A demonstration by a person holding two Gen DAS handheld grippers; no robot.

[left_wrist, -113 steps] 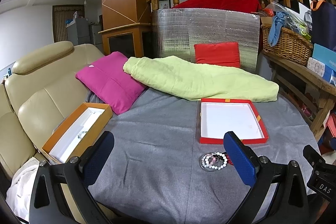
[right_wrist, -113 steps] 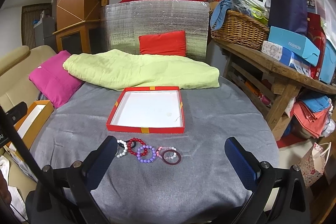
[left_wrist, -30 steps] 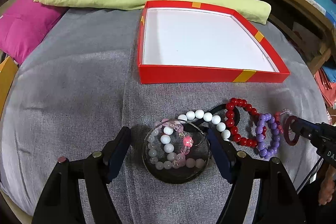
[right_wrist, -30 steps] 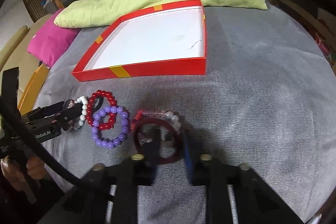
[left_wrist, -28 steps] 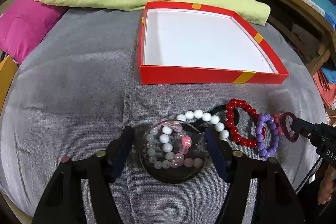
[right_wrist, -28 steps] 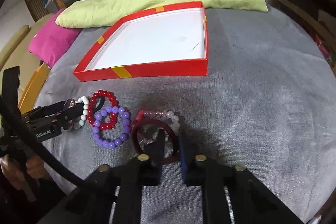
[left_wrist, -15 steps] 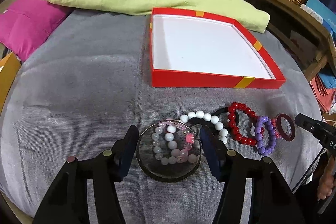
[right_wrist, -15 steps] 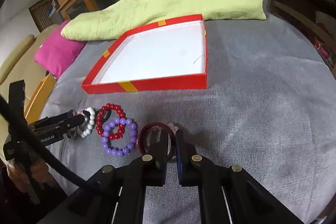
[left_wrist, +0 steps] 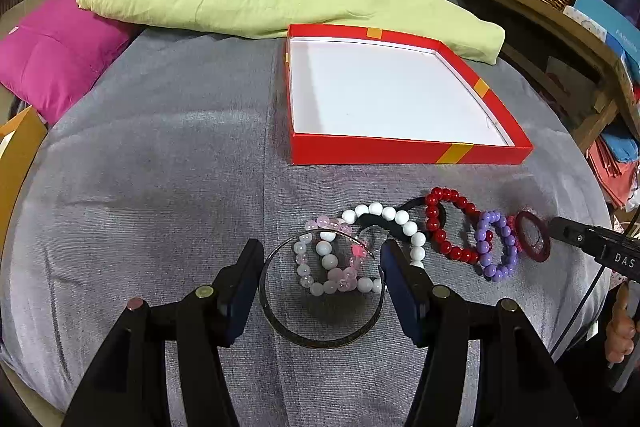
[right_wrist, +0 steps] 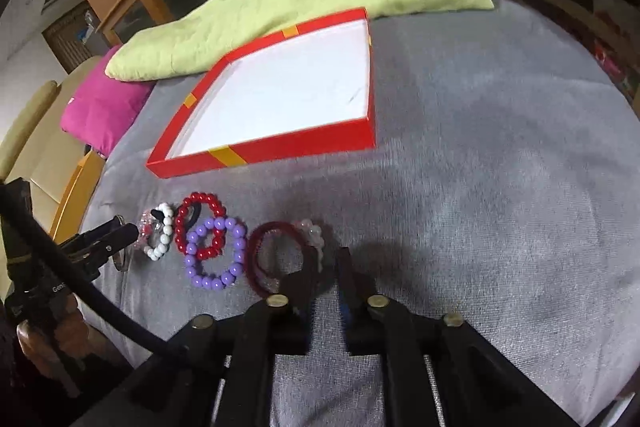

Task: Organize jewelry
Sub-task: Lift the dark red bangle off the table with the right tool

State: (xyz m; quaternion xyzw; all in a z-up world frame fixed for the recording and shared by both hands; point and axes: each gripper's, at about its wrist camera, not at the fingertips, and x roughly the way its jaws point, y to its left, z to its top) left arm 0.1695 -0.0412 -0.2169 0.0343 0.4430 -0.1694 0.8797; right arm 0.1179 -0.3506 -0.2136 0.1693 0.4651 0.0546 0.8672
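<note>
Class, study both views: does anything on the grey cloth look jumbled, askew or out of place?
Yes. The bracelets lie in an overlapping jumble: the red bead bracelet crosses the purple bead bracelet, and the white bead bracelet overlaps a black band. The red box holds none.

We hold our left gripper low over the surface, its two blue-padded fingers pressed against opposite sides of a dark metal bangle, one at each flank. Our right gripper sits to the right, tilted, its fingers drawn nearly together and pinching the rim of a dark red bangle (that view is blurred, so the exact contact is hard to read). Our left hand shows at the lower left of the right wrist view, wrapped around its handle.
</note>
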